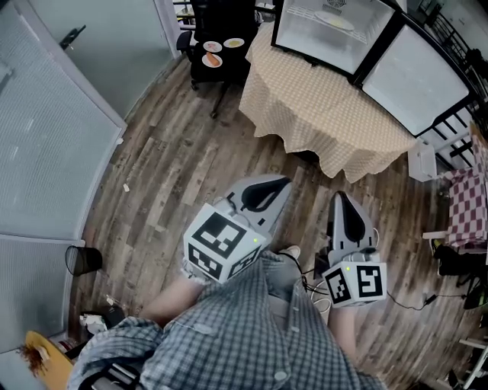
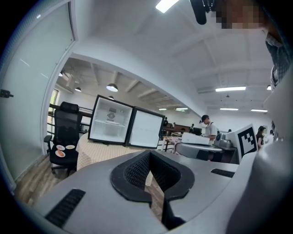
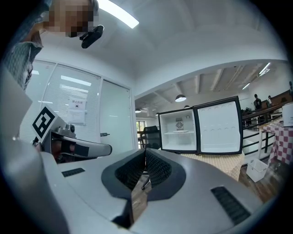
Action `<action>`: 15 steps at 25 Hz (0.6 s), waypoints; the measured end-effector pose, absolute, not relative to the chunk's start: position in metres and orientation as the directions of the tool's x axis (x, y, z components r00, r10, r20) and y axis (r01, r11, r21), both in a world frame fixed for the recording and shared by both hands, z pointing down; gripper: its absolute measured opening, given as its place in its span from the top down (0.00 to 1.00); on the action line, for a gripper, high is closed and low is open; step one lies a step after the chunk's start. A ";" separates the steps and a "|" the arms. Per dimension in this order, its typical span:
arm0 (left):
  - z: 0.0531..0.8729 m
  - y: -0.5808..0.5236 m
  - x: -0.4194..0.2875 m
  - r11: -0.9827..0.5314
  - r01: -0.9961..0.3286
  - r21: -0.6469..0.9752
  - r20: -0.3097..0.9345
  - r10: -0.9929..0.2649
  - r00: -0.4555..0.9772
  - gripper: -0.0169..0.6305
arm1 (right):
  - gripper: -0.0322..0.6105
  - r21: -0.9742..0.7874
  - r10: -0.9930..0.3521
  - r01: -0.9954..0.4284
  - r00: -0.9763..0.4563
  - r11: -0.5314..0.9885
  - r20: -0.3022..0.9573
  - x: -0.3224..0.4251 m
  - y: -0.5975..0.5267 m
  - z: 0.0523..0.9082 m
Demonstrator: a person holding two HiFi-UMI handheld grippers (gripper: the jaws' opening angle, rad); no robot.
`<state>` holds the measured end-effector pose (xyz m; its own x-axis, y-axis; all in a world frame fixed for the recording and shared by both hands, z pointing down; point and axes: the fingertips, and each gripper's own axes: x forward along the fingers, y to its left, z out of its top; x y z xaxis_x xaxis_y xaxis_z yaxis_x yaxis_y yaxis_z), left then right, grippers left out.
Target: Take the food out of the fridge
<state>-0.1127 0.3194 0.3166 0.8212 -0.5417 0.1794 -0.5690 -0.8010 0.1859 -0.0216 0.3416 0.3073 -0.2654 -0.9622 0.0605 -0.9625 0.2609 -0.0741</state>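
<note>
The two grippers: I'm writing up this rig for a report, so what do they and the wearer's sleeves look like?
Both the left gripper and the right gripper have smooth grey shells that taper forward, with black ribbed pads lining the jaws. Each carries a white cube with black square markers at its rear. The person wears a grey-blue checked shirt with long sleeves.

A round bench [image 1: 328,114] draped in a beige checked cloth stands on a wood-plank floor [image 1: 175,175]. Just beside it, at its far left, is a black office chair [image 1: 221,19]. A frosted glass partition [image 1: 46,129] runs along the left, with a black wire wastebasket [image 1: 82,260] near its foot. To the right lie a white box [image 1: 422,161], a red-checked cloth [image 1: 467,206] and loose cables [image 1: 412,305]. A pendant lamp [image 2: 111,87] hangs overhead, and a person in a white shirt [image 2: 209,129] stands far off.
</note>
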 end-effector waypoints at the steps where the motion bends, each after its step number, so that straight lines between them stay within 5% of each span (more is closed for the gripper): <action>1: 0.316 0.320 -0.115 -0.800 -0.572 0.183 0.178 -0.545 0.819 0.96 | 0.93 -0.074 -0.963 -0.963 -0.263 0.259 0.062 -0.022 0.342 0.307; 15: 0.313 0.312 -0.146 -0.759 -0.612 0.221 0.139 -0.597 0.790 0.96 | 0.93 -0.045 -0.963 -0.966 -0.256 0.253 0.082 -0.027 0.343 0.310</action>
<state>-0.1460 0.3119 0.3133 0.7904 -0.5967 0.1386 -0.6120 -0.7593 0.2210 -0.0269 0.3428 0.3096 -0.2561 -0.9632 0.0816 -0.9664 0.2532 -0.0447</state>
